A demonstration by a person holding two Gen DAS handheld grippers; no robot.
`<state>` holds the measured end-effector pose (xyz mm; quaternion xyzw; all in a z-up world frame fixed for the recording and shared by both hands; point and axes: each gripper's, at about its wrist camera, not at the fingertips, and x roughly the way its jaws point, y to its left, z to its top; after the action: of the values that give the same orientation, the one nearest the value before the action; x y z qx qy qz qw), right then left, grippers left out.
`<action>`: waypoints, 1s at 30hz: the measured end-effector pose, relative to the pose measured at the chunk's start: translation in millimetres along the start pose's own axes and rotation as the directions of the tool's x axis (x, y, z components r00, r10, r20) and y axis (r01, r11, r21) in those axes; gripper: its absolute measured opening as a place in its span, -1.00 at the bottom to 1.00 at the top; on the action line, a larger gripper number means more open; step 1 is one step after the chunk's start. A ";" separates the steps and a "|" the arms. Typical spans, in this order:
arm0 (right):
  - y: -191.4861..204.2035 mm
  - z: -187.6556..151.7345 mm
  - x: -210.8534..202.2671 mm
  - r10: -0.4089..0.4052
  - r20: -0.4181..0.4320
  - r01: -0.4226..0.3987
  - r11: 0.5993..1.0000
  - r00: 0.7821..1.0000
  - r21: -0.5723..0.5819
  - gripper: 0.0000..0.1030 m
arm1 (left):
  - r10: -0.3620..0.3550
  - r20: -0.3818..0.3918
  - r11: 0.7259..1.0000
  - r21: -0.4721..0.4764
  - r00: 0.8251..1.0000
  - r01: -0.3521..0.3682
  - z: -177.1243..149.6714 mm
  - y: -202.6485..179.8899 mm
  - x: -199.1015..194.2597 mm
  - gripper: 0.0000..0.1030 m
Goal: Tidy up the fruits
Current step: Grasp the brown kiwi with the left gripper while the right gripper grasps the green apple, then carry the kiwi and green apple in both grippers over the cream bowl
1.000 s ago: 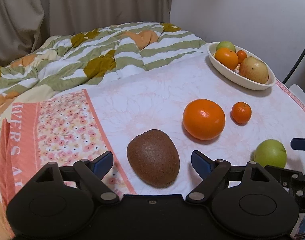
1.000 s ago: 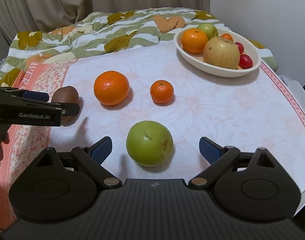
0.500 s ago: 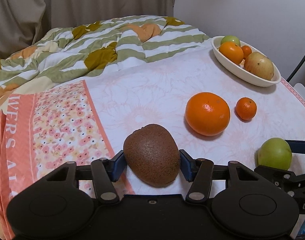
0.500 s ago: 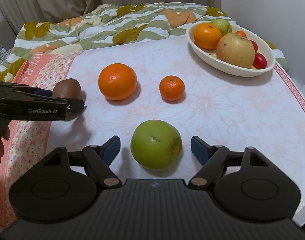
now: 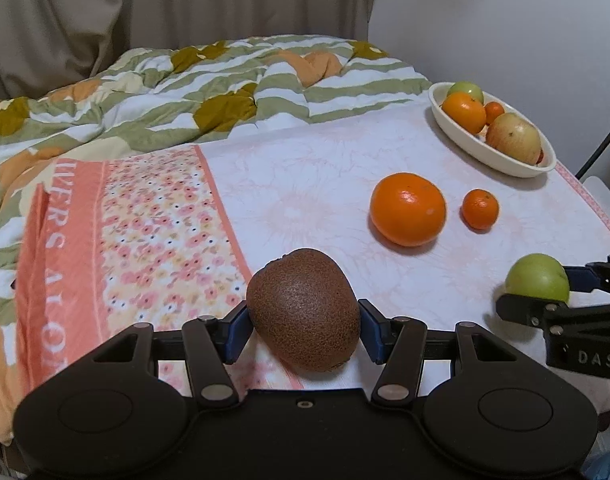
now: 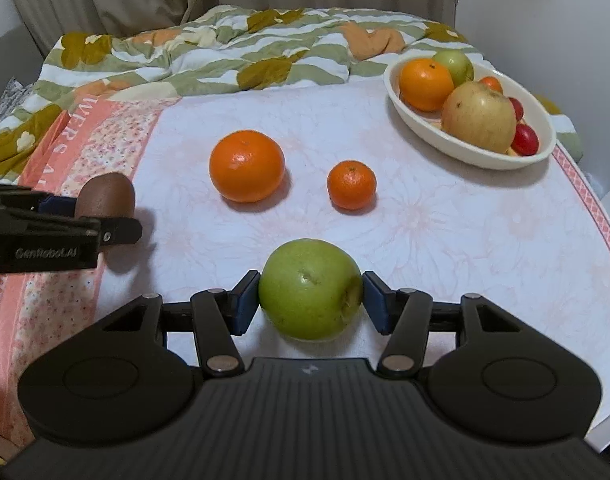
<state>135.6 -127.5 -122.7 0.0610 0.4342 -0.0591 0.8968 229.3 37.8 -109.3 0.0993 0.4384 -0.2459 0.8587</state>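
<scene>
My left gripper (image 5: 303,330) is shut on a brown kiwi (image 5: 303,309), held just above the tablecloth. My right gripper (image 6: 311,300) is shut on a green apple (image 6: 311,289), its blue pads against both sides. A large orange (image 6: 247,166) and a small mandarin (image 6: 352,185) lie loose on the cloth ahead. A white oval bowl (image 6: 477,152) at the far right holds an orange, apples and small red fruits. The left gripper with the kiwi (image 6: 107,196) shows at the left of the right wrist view; the apple (image 5: 537,278) shows at the right of the left wrist view.
The table wears a pale floral cloth (image 6: 445,220) with an orange patterned band (image 5: 125,220) on the left. A green-striped quilt (image 5: 225,88) lies bunched behind it. Curtains and a white wall stand at the back. The table's right edge (image 6: 601,216) is close to the bowl.
Both grippers went from open to shut: the left closed on the kiwi and lifted it slightly, the right closed on the green apple.
</scene>
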 end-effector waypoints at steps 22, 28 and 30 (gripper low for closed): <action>-55.6 23.0 -98.1 0.054 0.109 -0.054 0.999 0.993 -0.006 0.36 | 0.072 0.223 0.994 -0.102 0.972 -0.051 6.0 -68.2 -107.2 0.16; -107.0 39.8 -113.3 0.109 0.138 -0.101 0.993 0.984 -0.062 0.36 | 0.148 0.260 0.978 -0.184 0.954 -0.102 20.4 -109.8 -119.9 0.16; -125.2 44.8 -115.8 0.122 0.150 -0.111 0.991 0.981 -0.081 0.36 | 0.164 0.269 0.973 -0.204 0.949 -0.110 27.6 -125.3 -119.3 0.16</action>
<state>78.9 -251.9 -11.4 0.0493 0.3606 0.0045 0.9314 125.9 -40.5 8.5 0.0127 0.3235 -0.1551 0.9334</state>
